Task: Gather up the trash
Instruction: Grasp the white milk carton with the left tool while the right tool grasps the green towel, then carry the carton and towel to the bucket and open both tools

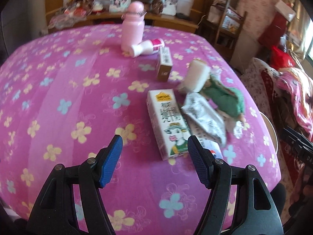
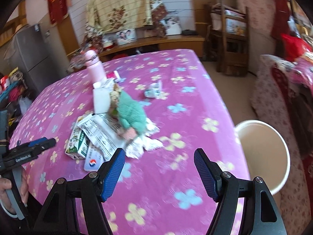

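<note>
Jaws: the left gripper [image 1: 154, 152] and the right gripper [image 2: 159, 166] both stand apart with nothing between the blue pads, above the worktop [image 1: 58, 82] and its pink flowered cloth.
Landmark: one milk carton [image 1: 168, 125], lying flat; it sits just ahead of the left gripper, slightly to its right.
Wrappers: one crumpled printed wrapper [image 1: 203, 115] touching the carton's right side; one silvery foil piece [image 2: 144, 143] just beyond it, seen in the right wrist view.
Doll: one green knitted doll [image 1: 225, 98] lying on the wrapper, right of the carton.
White block: one [image 1: 195, 76], behind the carton, touching the doll.
Small box: one brown and white box [image 1: 164, 64], further behind the carton.
Bottles: one pink upright flask [image 1: 133, 29] and one small white bottle [image 1: 148, 47] lying beside it, well behind the carton.
Card: one pale card [image 2: 93, 163] under the carton's near end.
Bin: one white round bin [image 2: 264, 152], off the worktop's edge, well right of the carton.
Small scrap: one [image 2: 154, 91], apart from the pile.
</note>
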`<state>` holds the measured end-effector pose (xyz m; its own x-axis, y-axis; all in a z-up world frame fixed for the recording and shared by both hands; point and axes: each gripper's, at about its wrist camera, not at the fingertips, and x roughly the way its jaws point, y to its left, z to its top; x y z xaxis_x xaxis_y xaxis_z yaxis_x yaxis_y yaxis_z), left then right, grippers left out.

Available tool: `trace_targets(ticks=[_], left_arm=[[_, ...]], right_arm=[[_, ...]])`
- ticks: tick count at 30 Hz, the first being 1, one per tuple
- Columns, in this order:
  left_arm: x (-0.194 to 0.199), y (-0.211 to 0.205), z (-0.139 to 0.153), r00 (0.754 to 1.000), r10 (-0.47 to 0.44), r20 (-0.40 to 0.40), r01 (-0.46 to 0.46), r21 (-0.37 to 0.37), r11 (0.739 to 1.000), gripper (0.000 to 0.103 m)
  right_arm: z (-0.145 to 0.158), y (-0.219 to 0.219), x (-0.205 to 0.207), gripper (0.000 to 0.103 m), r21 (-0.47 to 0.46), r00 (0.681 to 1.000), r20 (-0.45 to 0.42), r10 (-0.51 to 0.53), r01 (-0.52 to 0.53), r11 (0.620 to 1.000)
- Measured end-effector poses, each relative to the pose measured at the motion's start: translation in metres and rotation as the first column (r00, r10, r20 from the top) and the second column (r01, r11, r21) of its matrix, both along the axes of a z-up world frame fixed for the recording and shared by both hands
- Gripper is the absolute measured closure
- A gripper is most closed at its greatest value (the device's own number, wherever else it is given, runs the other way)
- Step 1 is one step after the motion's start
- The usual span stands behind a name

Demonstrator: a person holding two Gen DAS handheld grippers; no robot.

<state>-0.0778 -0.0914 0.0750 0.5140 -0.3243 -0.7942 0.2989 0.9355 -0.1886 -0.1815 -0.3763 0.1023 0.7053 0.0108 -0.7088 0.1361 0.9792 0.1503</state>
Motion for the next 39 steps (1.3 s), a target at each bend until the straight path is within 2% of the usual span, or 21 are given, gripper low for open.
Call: trace_targets(ticks=[6, 13, 17, 18, 19, 20, 23, 31, 39], left_arm=[[0.022, -0.021, -0.020, 0.997, -0.009, -0.073, 0.006, -0.052, 0.999, 0.035], [0.049, -0.049, -0.036, 0.996, -0.001, -0.094, 0.002, 0.017, 1.000, 0.035], [0.063, -0.048, -0.042, 0.994, 0.000, -0.110, 0.001, 0.010, 1.000, 0.036], [0.065, -0.048, -0.044, 0.993, -0.007, -0.117, 0.007, 0.004, 1.000, 0.036], [0.065, -0.046, -0.044, 0.992, -0.017, -0.124, 0.016, -0.014, 1.000, 0.042], [0.063, -0.043, -0.043, 0.992, -0.021, -0.125, 0.019, -0.018, 1.000, 0.042], [0.054, -0.035, -0.037, 0.997, 0.001, -0.083, 0.001, 0.025, 1.000, 0.043], [0.022, -0.020, 0.005, 1.000, -0.011, 0.017, 0.011, -0.003, 1.000, 0.043], [-0.011, -0.059, 0.037, 0.991, -0.104, 0.079, 0.107, -0.035, 0.994, 0.043]], right_arm=[[-0.009, 0.007, 0.041, 0.032, 0.013, 0.999, -0.016, 0.052, -0.052, 0.999], [-0.016, 0.009, 0.091, 0.032, 0.015, 0.995, -0.047, 0.093, -0.092, 0.996], [-0.031, 0.013, 0.123, 0.032, 0.095, 0.986, -0.081, 0.146, -0.138, 0.986], [-0.036, 0.013, 0.129, 0.036, 0.119, 0.984, -0.091, 0.156, -0.144, 0.982], [-0.042, 0.013, 0.135, 0.043, 0.146, 0.982, -0.106, 0.159, -0.143, 0.979], [-0.045, 0.013, 0.136, 0.056, 0.168, 0.981, -0.112, 0.160, -0.140, 0.976], [-0.042, 0.009, 0.124, 0.058, 0.204, 0.985, -0.066, 0.157, -0.141, 0.969], [-0.002, -0.014, 0.070, 0.058, 0.226, 0.994, 0.039, 0.104, -0.110, 0.968], [0.013, -0.034, 0.021, 0.058, 0.201, 0.996, 0.070, 0.052, -0.066, 0.977]])
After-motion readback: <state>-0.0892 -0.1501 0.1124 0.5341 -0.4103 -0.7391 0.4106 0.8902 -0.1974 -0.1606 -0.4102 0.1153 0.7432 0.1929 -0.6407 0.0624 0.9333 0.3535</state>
